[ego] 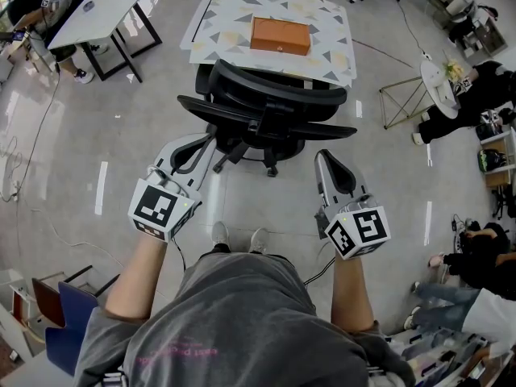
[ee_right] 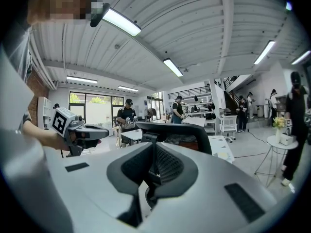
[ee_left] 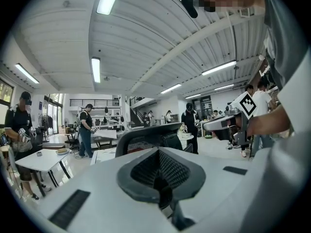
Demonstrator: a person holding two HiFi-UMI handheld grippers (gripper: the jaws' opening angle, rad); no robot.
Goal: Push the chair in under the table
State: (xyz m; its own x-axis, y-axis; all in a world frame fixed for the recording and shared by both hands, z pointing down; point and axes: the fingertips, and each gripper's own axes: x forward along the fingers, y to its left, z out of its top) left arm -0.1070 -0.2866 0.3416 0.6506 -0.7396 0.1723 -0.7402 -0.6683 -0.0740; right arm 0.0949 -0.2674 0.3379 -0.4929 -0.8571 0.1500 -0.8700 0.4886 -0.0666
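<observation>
Nearest my camera, the grey T-shirt (ego: 242, 321). Beyond it I note the left gripper (ego: 211, 140), jaws together and empty, close behind the black office chair (ego: 266, 107), which stands against the near edge of the patterned table (ego: 218, 22). The right gripper (ego: 321, 156) is likewise closed, holding nothing.

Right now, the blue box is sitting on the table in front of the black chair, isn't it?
Almost. The box is orange, not blue. The head view shows it. The rest is right: it sits on the table in front of the black chair.
</observation>
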